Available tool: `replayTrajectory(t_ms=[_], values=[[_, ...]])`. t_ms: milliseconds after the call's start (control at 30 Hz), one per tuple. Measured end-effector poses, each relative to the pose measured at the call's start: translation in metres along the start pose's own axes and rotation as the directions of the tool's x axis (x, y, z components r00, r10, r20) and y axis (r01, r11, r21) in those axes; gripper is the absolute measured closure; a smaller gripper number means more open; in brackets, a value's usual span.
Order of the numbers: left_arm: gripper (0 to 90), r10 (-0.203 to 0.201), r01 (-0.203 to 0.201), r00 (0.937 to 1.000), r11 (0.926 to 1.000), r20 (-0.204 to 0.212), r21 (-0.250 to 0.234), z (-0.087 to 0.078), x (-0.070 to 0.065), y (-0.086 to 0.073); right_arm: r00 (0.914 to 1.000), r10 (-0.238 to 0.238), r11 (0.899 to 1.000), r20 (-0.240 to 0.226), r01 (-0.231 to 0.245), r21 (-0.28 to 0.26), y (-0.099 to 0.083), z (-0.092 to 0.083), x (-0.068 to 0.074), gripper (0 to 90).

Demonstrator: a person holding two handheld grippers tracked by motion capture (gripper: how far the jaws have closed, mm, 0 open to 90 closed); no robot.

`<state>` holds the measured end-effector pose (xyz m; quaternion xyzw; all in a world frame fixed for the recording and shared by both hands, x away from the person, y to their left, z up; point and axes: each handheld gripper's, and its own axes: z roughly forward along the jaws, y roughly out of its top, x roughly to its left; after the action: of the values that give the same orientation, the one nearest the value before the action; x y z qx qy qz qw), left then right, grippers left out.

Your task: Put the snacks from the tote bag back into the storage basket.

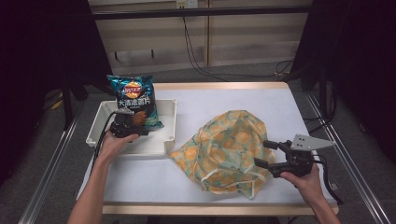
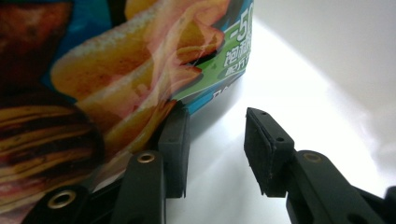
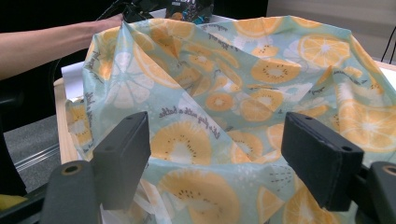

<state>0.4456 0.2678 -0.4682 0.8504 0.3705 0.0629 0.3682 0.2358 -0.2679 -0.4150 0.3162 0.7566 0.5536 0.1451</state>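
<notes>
Lay's logo, red and yellow, on the upper front of the chip bag (image 1: 133,101), with large white Chinese characters beneath, too small to make out. "-5" plus Chinese print at the bag's corner (image 2: 140,70). Cursive script across the fruit-print cloth bag (image 3: 243,98), not legible.

Right hand-held gripper (image 3: 217,158) jaws wide apart, nothing pinched; crumpled pale-green fabric bag with orange citrus-slice print (image 3: 243,93) bulges just ahead between them. Bare forearm (image 3: 51,44) upper left. Light wooden worktop (image 3: 63,116) edge at left.
</notes>
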Motion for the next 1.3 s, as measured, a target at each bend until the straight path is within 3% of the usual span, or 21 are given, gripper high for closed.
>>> replayTrajectory(t_ms=[33,167,267,333,367,567,667,867,900,967,1033,1133,1300], values=[[59.4,-0.015,0.015,0.9999,0.9999,-0.001,-0.002,0.0,-0.001,-0.001,1.0,-0.002,1.0,-0.001,0.002,0.002,0.0,0.0,0.0,23.4],[57.3,-0.014,0.014,0.9999,0.9998,0.001,0.017,-0.002,-0.004,0.0,1.0,-0.001,1.0,-0.001,0.001,0.001,0.0,0.0,0.0,23.4],[56.6,-0.026,0.026,0.9996,0.9996,-0.01,-0.01,-0.003,-0.01,0.001,1.0,-0.004,1.0,-0.004,0.004,0.0,0.0,0.0,0.0,23.4],[55.3,-0.011,0.011,0.9999,0.9999,0.007,-0.002,-0.006,-0.014,0.003,1.0,0.0,1.0,0.002,0.0,0.002,0.0,0.0,0.0,23.4],[55.2,-0.008,0.007,0.9999,0.9998,-0.012,-0.018,-0.008,-0.017,0.003,1.0,0.0,1.0,0.002,0.0,0.002,0.0,0.0,0.0,23.4],[52.1,0.015,-0.015,0.9999,0.9988,-0.007,-0.047,-0.018,-0.029,0.005,1.0,0.001,1.0,0.004,-0.001,0.003,0.0,-0.001,0.001,23.4],[46.5,0.028,-0.028,0.9996,0.9972,-0.001,-0.069,-0.023,-0.036,0.006,1.0,0.001,1.0,0.006,-0.002,0.002,0.0,-0.001,0.001,23.4],[34.5,0.078,-0.077,0.9969,0.9864,0.002,-0.145,-0.034,-0.058,0.003,0.9999,-0.001,1.0,0.01,0.001,0.004,0.0,-0.002,0.001,23.2],[32.5,0.1,-0.1,0.9949,0.9817,-0.012,-0.162,-0.036,-0.065,0.001,0.9999,-0.001,1.0,0.011,0.001,0.003,0.0,-0.002,0.001,23.2],[27.9,0.106,-0.109,0.994,0.9798,-0.028,-0.167,-0.037,-0.068,0.0,0.9999,-0.004,1.0,0.011,0.004,0.002,0.0,-0.002,0.0,23.1],[24.6,0.132,-0.139,0.9901,0.9697,-0.048,-0.201,-0.042,-0.076,-0.003,0.9999,-0.003,1.0,0.013,0.003,0.003,0.0,-0.003,0.001,23.0],[19.9,0.127,-0.133,0.991,0.966,-0.042,-0.221,-0.046,-0.084,-0.006,0.9998,0.0,1.0,0.018,0.0,0.001,0.0,-0.003,0.001,22.8],[13.9,0.116,-0.125,0.9918,0.9662,-0.053,-0.225,-0.05,-0.095,-0.017,0.9998,-0.001,1.0,0.021,0.001,0.005,0.0,-0.005,0.002,22.6]])
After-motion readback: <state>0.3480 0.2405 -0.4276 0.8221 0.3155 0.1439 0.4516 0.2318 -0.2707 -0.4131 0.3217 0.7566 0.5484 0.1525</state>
